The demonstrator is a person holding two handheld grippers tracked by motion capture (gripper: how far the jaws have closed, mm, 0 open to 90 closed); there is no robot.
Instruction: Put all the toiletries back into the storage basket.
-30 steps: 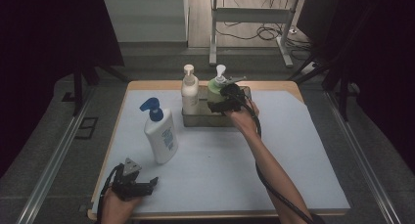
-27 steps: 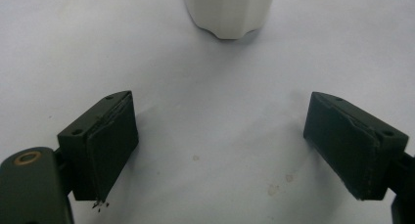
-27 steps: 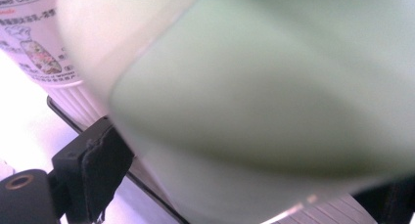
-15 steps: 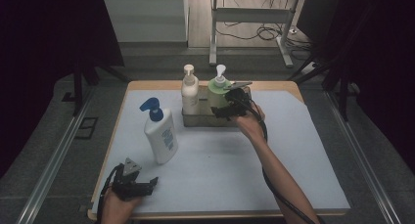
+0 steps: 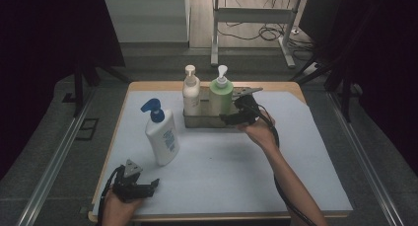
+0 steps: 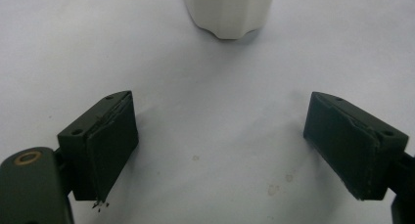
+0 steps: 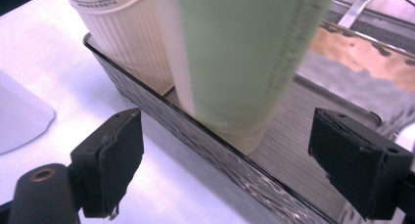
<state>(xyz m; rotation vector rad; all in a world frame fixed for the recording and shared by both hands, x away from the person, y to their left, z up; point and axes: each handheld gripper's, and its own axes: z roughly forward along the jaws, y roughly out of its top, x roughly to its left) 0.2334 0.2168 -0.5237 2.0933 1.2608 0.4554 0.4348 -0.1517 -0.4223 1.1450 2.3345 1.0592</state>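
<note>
Right gripper (image 5: 235, 116): held in my right hand at the front wall of the metal tray (image 5: 197, 121), just right of the green bottle. Jaws spread wide and have just been closing a little; the pads press on nothing.
Right gripper view: the green bottle (image 7: 244, 57) stands ahead between the two jaws, not touched by either. The tray's front rim (image 7: 195, 136) runs slantwise across the gap.
Green bottle (image 5: 220, 95): upright in the tray, right of the cream bottle, white pump head on top.
Cream bottle (image 5: 191, 92): upright in the left part of the same tray, just beside the green bottle; whether they touch I cannot tell.
Metal tray: at the far middle of the table (image 5: 296, 176), on the white sheet that covers it.
White bottle with blue pump (image 5: 161, 136): standing on the sheet, left of and nearer than the tray, apart from it, tilted slightly.
Left gripper (image 5: 143, 187): held in my left hand at the near left edge of the table, low over the sheet. Jaws spread wide with nothing between them.
Left gripper view: bare white sheet between the jaws; the base of the white bottle (image 6: 227, 11) stands ahead, well apart from the pads.
</note>
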